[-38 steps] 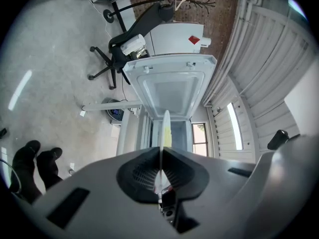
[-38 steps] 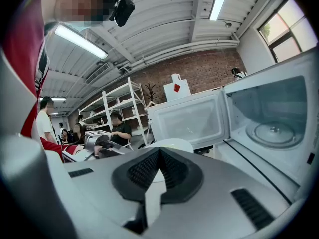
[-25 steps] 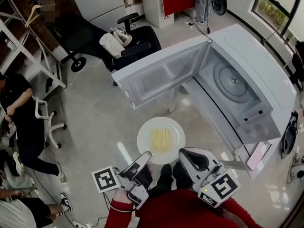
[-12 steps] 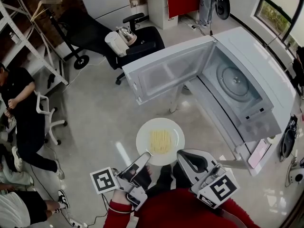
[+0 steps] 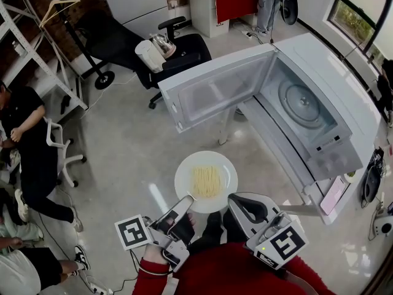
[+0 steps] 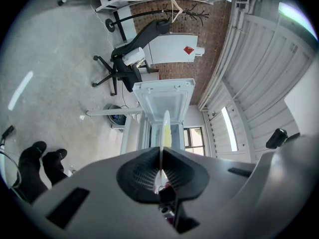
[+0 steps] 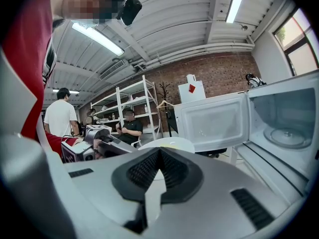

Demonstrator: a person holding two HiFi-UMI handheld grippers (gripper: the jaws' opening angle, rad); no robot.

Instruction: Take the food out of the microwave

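Observation:
A white plate (image 5: 184,183) with yellow noodles (image 5: 207,181) hangs level over the floor, in front of the open microwave (image 5: 344,97). My left gripper (image 5: 187,203) is shut on the plate's near left rim; in the left gripper view the plate (image 6: 164,128) shows edge-on between the jaws of that gripper (image 6: 160,171). My right gripper (image 5: 235,200) grips the near right rim, and the plate (image 7: 169,144) runs down into its closed jaws (image 7: 155,176). The microwave's door (image 5: 215,94) stands wide open, and its glass turntable (image 5: 301,103) is bare.
A black office chair (image 5: 178,51) carrying a kettle stands beyond the door. People sit at the left by a white chair (image 5: 58,149) and metal shelving (image 5: 31,42). A pink phone (image 5: 334,200) lies by the microwave's near corner. My shoes (image 6: 42,156) stand on the grey floor.
The plate and both grippers have drifted slightly left and toward me, away from the microwave. Both grips are unchanged.

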